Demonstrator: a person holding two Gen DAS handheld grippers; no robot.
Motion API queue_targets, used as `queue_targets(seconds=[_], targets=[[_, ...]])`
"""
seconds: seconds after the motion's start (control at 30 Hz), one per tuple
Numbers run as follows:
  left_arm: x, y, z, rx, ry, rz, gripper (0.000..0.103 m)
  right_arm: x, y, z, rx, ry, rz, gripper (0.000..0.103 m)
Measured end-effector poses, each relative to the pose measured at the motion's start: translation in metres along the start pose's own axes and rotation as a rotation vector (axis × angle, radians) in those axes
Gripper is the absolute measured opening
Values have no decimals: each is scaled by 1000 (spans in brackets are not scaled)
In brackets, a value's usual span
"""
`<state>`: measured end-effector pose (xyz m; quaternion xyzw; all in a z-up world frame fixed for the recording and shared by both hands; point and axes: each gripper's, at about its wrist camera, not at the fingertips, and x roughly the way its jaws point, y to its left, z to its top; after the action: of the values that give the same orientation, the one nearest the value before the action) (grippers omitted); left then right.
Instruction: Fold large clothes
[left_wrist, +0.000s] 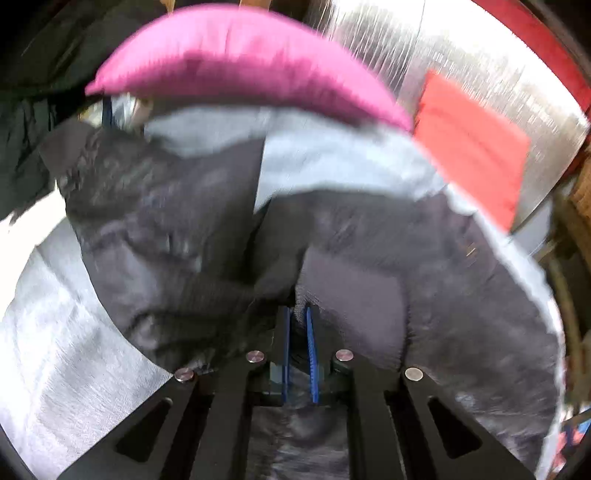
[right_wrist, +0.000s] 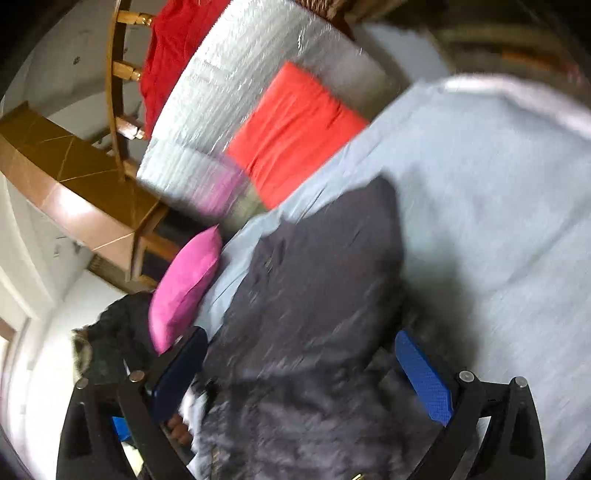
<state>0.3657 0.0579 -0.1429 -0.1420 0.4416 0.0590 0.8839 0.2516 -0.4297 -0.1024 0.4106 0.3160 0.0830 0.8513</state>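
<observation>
A large dark grey garment (left_wrist: 192, 236) lies crumpled on a light blue bed sheet (left_wrist: 332, 162). My left gripper (left_wrist: 299, 317) is shut on a fold of this garment, its blue pads pressed close together on the cloth. In the right wrist view the same dark garment (right_wrist: 314, 288) spreads across the sheet (right_wrist: 498, 206). My right gripper (right_wrist: 303, 365) is open, its blue pads (right_wrist: 424, 376) wide apart on either side of the garment. Both views are blurred by motion.
A magenta pillow (left_wrist: 240, 66) lies beyond the garment, also in the right wrist view (right_wrist: 184, 288). A folded red-orange cloth (left_wrist: 476, 147) (right_wrist: 295, 133) rests on a silver quilted cover (right_wrist: 251, 81). A wooden headboard (right_wrist: 118, 81) and dark clothes (right_wrist: 118, 332) stand at the bed's side.
</observation>
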Motion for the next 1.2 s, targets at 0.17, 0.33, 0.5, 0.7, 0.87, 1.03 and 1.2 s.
queue_targets(seconds=[0.17,0.33,0.5,0.7,0.87,1.03,1.2], targets=[[14,-3,-15,20,-4,26,9,74,-20,48,-59,136,-177,103],[8,-14,-21,58,-31,33,9,116,-1,64,-211,246,-267,9],[7,-27,-38,156,-45,73,10,119,14,60,-358,196,-406,9],[-24,-37,-39,217,-93,87,13,93,10,53,-274,102,-406,80],[-77,-35,-39,172,-218,72,50,33,61,30,-333,-6,-226,83],[-80,-58,-40,201,-234,17,67,41,65,-16,-371,91,-131,83],[-20,-80,-51,254,-38,55,69,85,11,-31,-293,172,-222,82]])
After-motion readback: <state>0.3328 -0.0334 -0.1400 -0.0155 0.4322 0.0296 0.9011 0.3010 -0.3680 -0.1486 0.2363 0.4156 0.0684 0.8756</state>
